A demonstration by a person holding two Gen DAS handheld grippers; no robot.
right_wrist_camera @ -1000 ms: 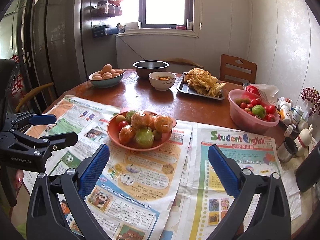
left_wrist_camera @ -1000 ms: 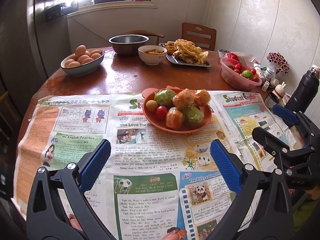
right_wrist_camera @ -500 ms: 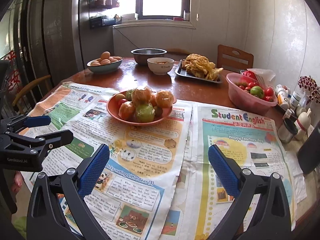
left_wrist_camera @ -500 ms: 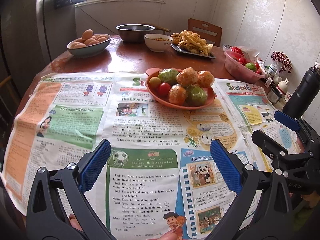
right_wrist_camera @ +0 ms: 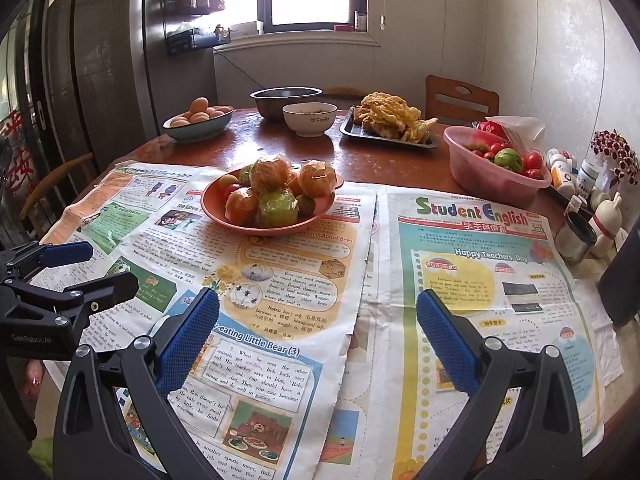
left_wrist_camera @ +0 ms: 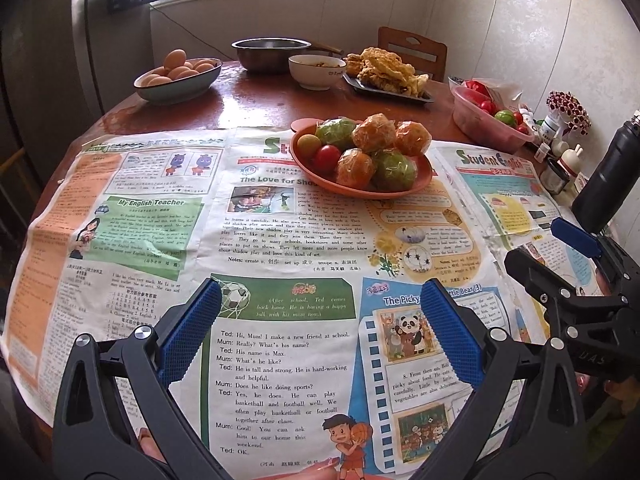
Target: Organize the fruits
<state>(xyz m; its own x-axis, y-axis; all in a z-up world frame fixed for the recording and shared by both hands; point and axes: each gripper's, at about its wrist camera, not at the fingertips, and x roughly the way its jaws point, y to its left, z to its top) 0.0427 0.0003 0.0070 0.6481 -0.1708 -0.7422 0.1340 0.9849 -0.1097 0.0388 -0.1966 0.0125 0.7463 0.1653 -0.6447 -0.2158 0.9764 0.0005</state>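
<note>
Egg bowl (left_wrist_camera: 176, 78) beside steel bowl (left_wrist_camera: 271, 53), behind newspapers (left_wrist_camera: 160, 240).

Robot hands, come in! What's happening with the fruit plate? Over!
Left gripper open, empty. Right gripper open, empty. Orange plate of wrapped fruit ahead on the newspaper, untouched. Nothing between grippers and plate.

Left gripper (left_wrist_camera: 320, 312): black plastic frame, triangular cut-outs in each arm, silver round screws at the pivots. Fingers (left_wrist_camera: 188, 330) faced with blue pads, fine grid texture. Bare skin and a fingernail show beneath the frame at the lower edge.

Right gripper (right_wrist_camera: 318, 320): same build, black with blue gridded fingers (right_wrist_camera: 446, 340) and silver screws. White lettering "GenRobot.AI" on the left unit's side, seen from the right wrist view.
</note>
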